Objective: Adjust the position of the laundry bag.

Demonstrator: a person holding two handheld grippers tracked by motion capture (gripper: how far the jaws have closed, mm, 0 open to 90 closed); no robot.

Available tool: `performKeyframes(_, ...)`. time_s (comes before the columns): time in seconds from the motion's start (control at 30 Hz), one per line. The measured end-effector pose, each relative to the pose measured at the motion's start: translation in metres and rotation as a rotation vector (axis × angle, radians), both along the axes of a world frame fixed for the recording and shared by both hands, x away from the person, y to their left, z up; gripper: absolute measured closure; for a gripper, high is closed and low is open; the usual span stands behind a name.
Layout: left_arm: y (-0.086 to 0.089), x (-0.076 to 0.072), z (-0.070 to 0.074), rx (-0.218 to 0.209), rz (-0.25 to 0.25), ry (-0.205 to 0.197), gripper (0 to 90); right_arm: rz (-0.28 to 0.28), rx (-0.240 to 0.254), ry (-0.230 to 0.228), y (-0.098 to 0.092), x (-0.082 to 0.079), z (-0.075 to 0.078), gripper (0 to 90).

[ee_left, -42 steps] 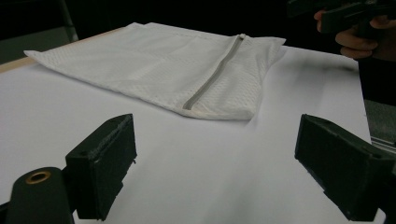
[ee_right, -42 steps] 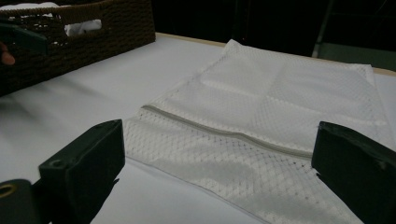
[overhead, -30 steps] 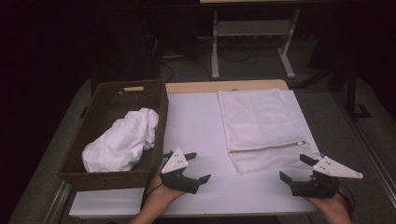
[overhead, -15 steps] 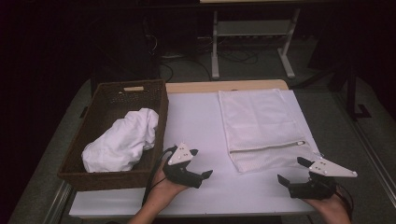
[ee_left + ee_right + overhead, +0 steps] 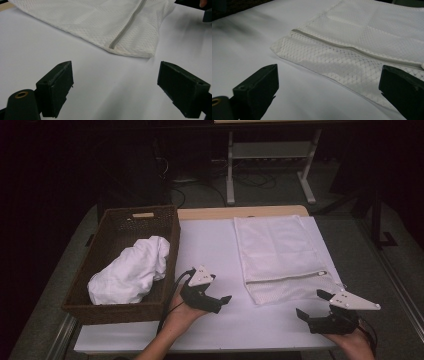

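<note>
No readable text, labels, brands or numbers anywhere; checked mesh bag, basket, grey gripper plates; nothing legible.

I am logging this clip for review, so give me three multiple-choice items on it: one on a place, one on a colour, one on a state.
1. Where does the bundled white cloth lie?
A. in the wicker basket
B. on the mesh bag
C. on the floor

2. What colour is the mesh bag?
A. blue
B. white
C. black

3. How do the jaws of the left gripper stand?
A. shut on the bag
B. shut on nothing
C. open, holding nothing

Key: 1 A, the cloth sits inside the basket walls in the high view. 2 B, the bag is white with a grey zip. 3 C, the left gripper view shows both jaws wide apart over the bare table.
</note>
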State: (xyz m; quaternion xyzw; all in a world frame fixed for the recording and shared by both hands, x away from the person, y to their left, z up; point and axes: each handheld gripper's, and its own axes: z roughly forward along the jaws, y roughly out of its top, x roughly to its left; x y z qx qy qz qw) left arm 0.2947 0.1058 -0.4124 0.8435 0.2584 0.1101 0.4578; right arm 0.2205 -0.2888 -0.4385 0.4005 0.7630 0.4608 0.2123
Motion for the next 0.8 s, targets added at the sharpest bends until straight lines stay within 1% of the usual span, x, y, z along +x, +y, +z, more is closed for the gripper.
performKeyframes(0.23,-0.005,0.011,-0.002,0.007,0.008,0.018,12.9,0.0,0.005,0.002,0.0,0.0,-0.001,2.4)
performKeyframes(0.4,-0.011,0.02,-0.002,0.008,0.009,0.02,13.0,-0.004,0.016,0.001,-0.002,0.001,-0.001,2.4)
performKeyframes(0.5,-0.014,0.024,-0.002,0.018,0.005,0.018,13.1,-0.009,0.02,0.002,-0.004,0.0,-0.001,2.4)
performKeyframes(0.53,-0.016,0.025,-0.002,0.011,0.005,0.019,13.0,-0.009,0.02,0.002,-0.004,0.0,-0.001,2.4)
performKeyframes(0.63,-0.018,0.03,-0.001,0.025,0.0,0.017,13.1,-0.009,0.021,0.003,-0.004,0.001,-0.001,2.4)
performKeyframes(0.8,-0.023,0.04,0.001,0.029,0.002,0.018,13.4,-0.009,0.019,0.002,-0.004,0.001,-0.002,2.4)
